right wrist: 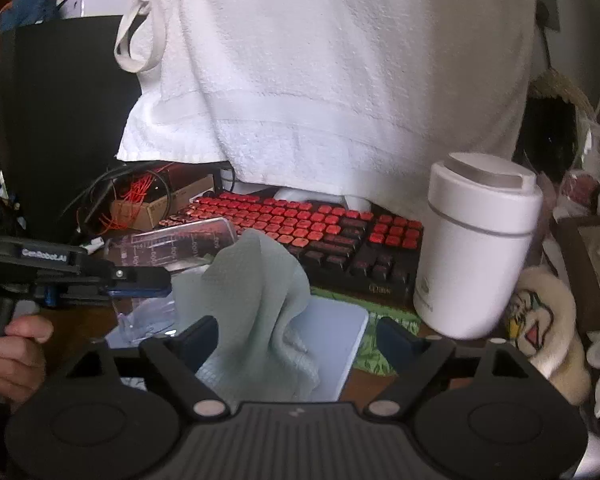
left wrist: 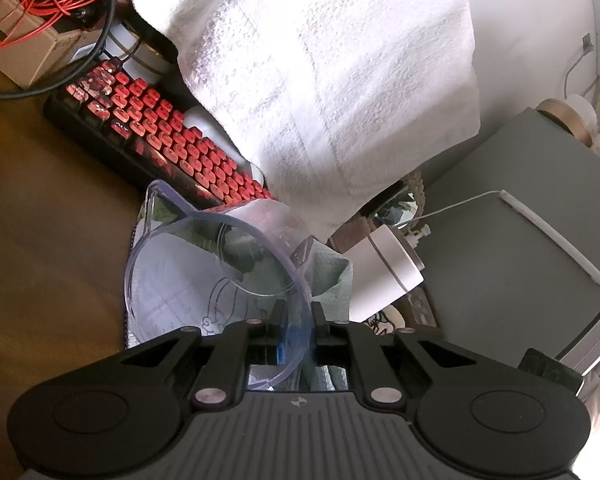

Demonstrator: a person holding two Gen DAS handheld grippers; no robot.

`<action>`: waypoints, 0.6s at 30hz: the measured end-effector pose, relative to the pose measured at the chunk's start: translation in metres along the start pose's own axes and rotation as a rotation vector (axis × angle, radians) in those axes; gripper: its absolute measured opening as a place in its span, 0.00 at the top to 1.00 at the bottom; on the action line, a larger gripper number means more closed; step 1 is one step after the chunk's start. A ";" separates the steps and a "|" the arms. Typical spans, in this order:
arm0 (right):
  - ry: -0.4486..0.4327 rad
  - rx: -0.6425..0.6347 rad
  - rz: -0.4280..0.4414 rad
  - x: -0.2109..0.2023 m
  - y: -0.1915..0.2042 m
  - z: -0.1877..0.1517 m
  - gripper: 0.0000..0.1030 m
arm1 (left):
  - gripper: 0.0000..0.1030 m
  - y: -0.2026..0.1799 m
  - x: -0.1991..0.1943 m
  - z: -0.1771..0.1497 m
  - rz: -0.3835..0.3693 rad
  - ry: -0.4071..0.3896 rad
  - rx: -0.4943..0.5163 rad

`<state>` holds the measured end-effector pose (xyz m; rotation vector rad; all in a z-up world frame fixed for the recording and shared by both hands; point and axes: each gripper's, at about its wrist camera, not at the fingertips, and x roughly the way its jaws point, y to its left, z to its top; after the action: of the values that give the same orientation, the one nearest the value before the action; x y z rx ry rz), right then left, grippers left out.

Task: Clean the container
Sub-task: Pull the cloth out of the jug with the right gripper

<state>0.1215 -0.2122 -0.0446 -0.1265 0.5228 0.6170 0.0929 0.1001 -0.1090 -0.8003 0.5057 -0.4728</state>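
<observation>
A: Okay, left gripper [left wrist: 296, 320]?
B: Clamped on the jug [left wrist: 220, 264] rim, pinching the clear wall between its pads. Jug's tipped on its side, mouth toward the left camera, above the white pad [right wrist: 340, 336] in front of the keyboard [right wrist: 300, 232].
A: Right gripper [right wrist: 300, 334]?
B: Jaws spread wide, nothing pinched. Cloth [right wrist: 260, 292] stands crumpled between them; contact unclear. It's touching the jug's right side.
A: Anything else?
B: White canister [right wrist: 476, 248] right of the cloth, towel [right wrist: 320, 80] hanging behind. A hand [right wrist: 12, 356] holds the left gripper's handle.
</observation>
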 end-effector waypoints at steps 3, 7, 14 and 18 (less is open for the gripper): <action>-0.027 -0.009 0.048 0.006 -0.003 -0.002 0.16 | 0.89 0.000 0.001 0.000 0.005 0.001 -0.002; -0.012 0.020 0.034 0.016 -0.003 -0.002 0.16 | 0.88 0.000 0.001 0.000 0.013 0.006 -0.007; 0.024 0.014 0.129 0.034 0.005 0.004 0.18 | 0.88 0.002 0.001 0.000 0.008 0.010 -0.016; 0.043 -0.009 0.124 0.049 0.006 0.005 0.25 | 0.87 0.003 0.001 0.001 0.003 0.012 -0.023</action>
<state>0.1540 -0.1803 -0.0648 -0.1166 0.5729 0.7384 0.0949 0.1015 -0.1112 -0.8189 0.5242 -0.4697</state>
